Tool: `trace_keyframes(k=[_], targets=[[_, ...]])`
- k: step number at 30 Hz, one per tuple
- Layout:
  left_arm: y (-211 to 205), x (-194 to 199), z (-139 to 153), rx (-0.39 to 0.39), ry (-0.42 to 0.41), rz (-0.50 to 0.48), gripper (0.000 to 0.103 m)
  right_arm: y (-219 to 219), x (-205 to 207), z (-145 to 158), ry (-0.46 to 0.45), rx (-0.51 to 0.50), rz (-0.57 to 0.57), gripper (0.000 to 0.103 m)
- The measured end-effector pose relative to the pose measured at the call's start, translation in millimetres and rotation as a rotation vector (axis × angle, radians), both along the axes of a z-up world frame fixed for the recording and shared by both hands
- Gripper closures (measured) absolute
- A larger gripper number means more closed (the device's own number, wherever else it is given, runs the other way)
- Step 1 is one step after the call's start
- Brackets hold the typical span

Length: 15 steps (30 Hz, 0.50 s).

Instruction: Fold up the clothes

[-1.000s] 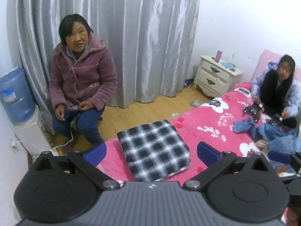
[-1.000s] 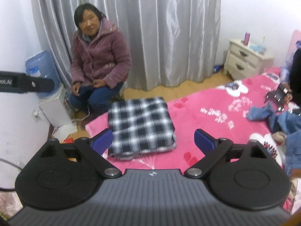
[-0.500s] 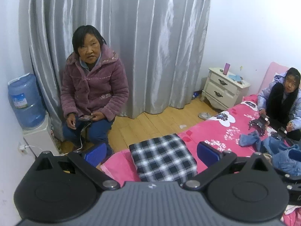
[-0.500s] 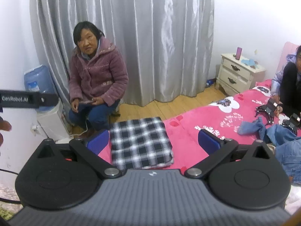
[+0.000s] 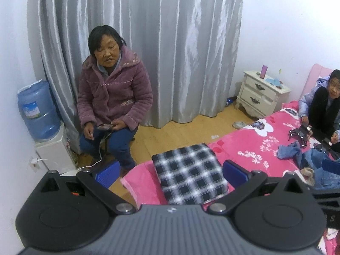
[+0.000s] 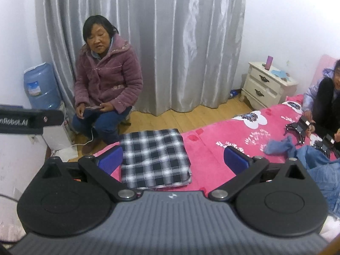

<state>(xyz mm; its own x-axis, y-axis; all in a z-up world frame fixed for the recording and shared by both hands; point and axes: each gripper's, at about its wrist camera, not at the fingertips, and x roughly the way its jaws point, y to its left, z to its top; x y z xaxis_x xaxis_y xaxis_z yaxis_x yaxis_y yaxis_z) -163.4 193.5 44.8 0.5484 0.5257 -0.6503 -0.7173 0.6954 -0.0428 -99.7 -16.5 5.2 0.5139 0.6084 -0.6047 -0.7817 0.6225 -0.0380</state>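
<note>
A folded black-and-white plaid garment [image 5: 189,174] lies flat on the pink bedspread [image 5: 250,148] near the bed's corner; it also shows in the right wrist view [image 6: 155,155]. My left gripper [image 5: 171,171] is open and empty, held above and behind the garment. My right gripper [image 6: 173,159] is open and empty, also raised clear of the garment. Loose blue denim clothes [image 6: 314,159] lie on the bed to the right. The left gripper's body [image 6: 29,122] shows at the right view's left edge.
A woman in a purple jacket [image 5: 112,97] sits by the grey curtain [image 5: 170,42]. A second person [image 5: 327,104] sits on the bed at right with other grippers [image 5: 300,132]. A white nightstand [image 5: 261,93] and a water dispenser [image 5: 38,114] stand along the walls.
Both grippers have pulled back and up from the folded plaid garment, which now looks smaller and farther. Both stay open and empty.
</note>
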Motion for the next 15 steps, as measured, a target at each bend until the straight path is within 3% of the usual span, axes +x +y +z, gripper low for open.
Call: trace_keyframes(k=[10,15], targets=[[19,4,-37,-0.144,0.009,0.052,0.0,10,21,-21,0.014,0.013,-0.014,0.001],[28,15,-52,-0.122,-0.005,0.088,0.0,19,24,-34,-0.019,-0.027,0.026,0.001]])
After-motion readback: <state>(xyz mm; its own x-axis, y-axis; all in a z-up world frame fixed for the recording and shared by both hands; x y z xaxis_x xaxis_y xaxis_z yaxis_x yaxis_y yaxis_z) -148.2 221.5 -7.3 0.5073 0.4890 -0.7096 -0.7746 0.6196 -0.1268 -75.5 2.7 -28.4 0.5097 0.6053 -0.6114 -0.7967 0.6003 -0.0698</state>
